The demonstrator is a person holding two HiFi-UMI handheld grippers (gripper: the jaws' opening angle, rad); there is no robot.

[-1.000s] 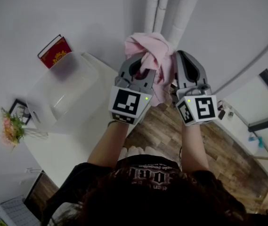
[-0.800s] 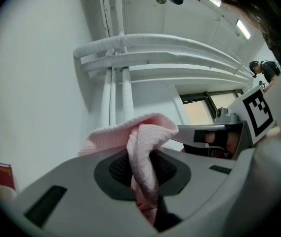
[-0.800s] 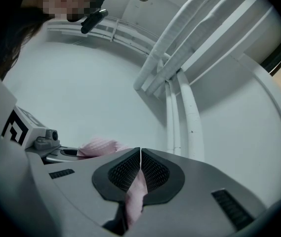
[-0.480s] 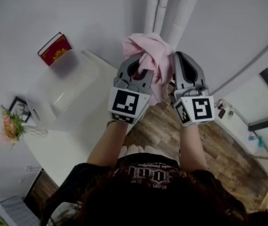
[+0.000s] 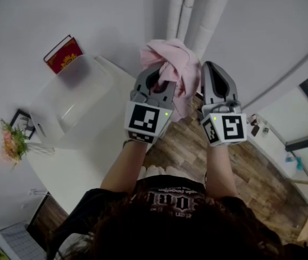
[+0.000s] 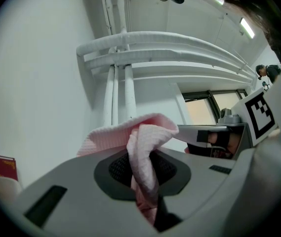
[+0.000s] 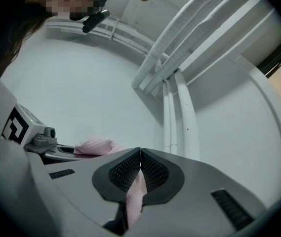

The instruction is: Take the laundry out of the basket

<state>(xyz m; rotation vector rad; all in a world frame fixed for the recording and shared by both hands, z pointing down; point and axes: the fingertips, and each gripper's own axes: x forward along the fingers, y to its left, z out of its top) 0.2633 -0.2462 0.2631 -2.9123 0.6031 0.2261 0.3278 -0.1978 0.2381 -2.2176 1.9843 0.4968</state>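
A pink waffle-weave cloth (image 5: 171, 64) is held up in the air in front of the white wall, bunched between both grippers. My left gripper (image 5: 162, 76) is shut on a thick fold of the pink cloth (image 6: 142, 154), which sticks out above its jaws. My right gripper (image 5: 203, 72) is shut on a thin edge of the same cloth (image 7: 134, 194), pinched between its ribbed pads. The two grippers stand side by side, close together, jaws pointing up and away. The clear plastic basket (image 5: 72, 104) sits on the white table (image 5: 97, 156) to the left, with nothing visible in it.
White pipes (image 5: 189, 10) run up the wall just beyond the cloth. A red book (image 5: 63, 56) leans behind the basket. A small flower pot (image 5: 14, 145) and a picture frame (image 5: 21, 124) stand at the table's left end. Wooden floor (image 5: 262, 172) lies to the right.
Both grippers and the cloth stay almost where they were; the right gripper has shifted only slightly.
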